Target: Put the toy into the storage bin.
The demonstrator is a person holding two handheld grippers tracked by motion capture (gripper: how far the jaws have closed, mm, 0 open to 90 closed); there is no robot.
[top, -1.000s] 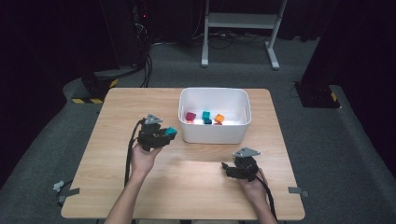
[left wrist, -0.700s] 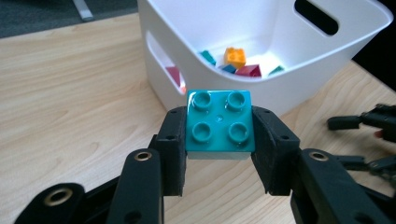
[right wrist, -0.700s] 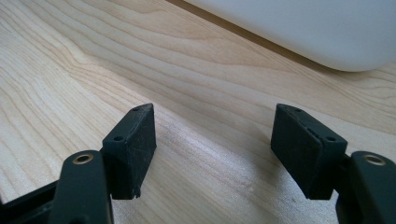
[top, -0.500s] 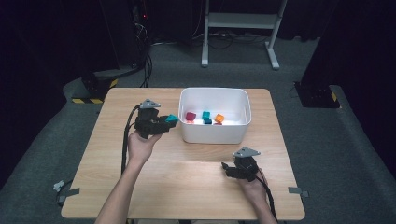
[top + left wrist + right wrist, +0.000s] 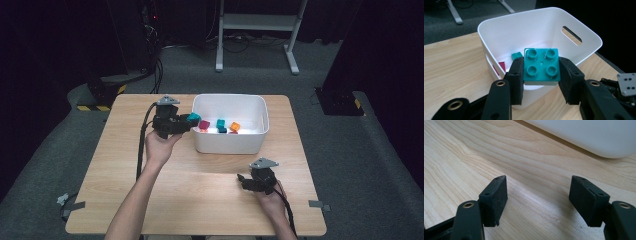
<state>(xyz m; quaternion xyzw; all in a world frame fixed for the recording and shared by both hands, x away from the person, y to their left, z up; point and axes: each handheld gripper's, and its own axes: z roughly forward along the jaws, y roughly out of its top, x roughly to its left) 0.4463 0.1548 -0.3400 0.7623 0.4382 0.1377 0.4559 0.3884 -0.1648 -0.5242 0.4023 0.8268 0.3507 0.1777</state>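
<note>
At the white bin's (image 5: 230, 142) left rim, our left gripper (image 5: 541, 72) pinches a teal brick (image 5: 541, 65) (studs up). Near right, our right gripper (image 5: 539, 195) rests on the table (image 5: 461, 157), jaws spread.

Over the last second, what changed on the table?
The left gripper, shut on the teal brick, has moved away from the person and toward the white bin, with the brick now at the bin's left rim. Its grip looks the same. The right gripper stayed put on the table, fingers open, and the blocks in the bin have not moved.
</note>
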